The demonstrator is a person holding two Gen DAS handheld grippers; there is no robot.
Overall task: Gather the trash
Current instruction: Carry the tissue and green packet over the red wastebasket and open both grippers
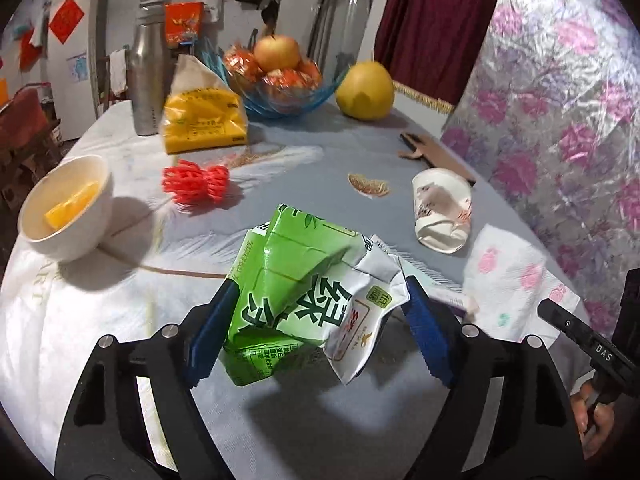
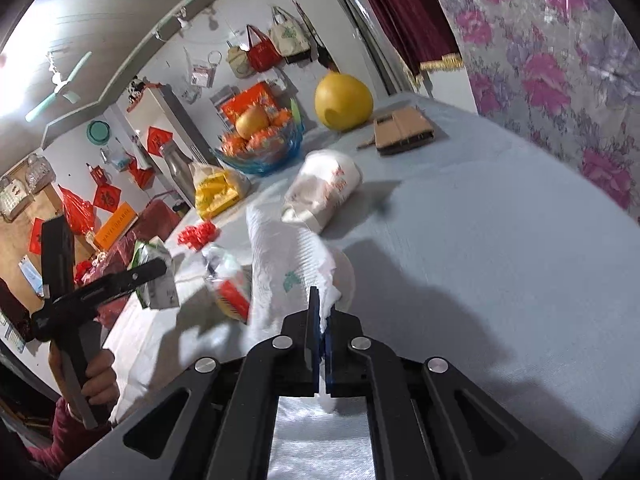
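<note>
My left gripper [image 1: 316,300] is shut on a crushed green drink carton [image 1: 296,280] and holds it above the table; the carton also shows in the right wrist view [image 2: 154,276]. My right gripper [image 2: 322,308] is shut on a white paper towel with pink print [image 2: 288,272], lifting one edge; it also shows in the left wrist view [image 1: 516,280]. A crushed white paper cup [image 1: 442,212] lies on its side on the table, beyond the towel [image 2: 324,188]. A red foam fruit net [image 1: 196,180] lies at centre left. A small wrapper [image 2: 228,280] lies beside the towel.
A white bowl with an orange piece [image 1: 66,208] stands at left. A steel bottle [image 1: 146,72], a yellow tissue pack [image 1: 204,116], a blue fruit bowl [image 1: 280,80] and a pomelo [image 1: 365,90] stand at the back. Flat cardboard [image 2: 402,130] lies near the floral-covered wall [image 1: 560,100].
</note>
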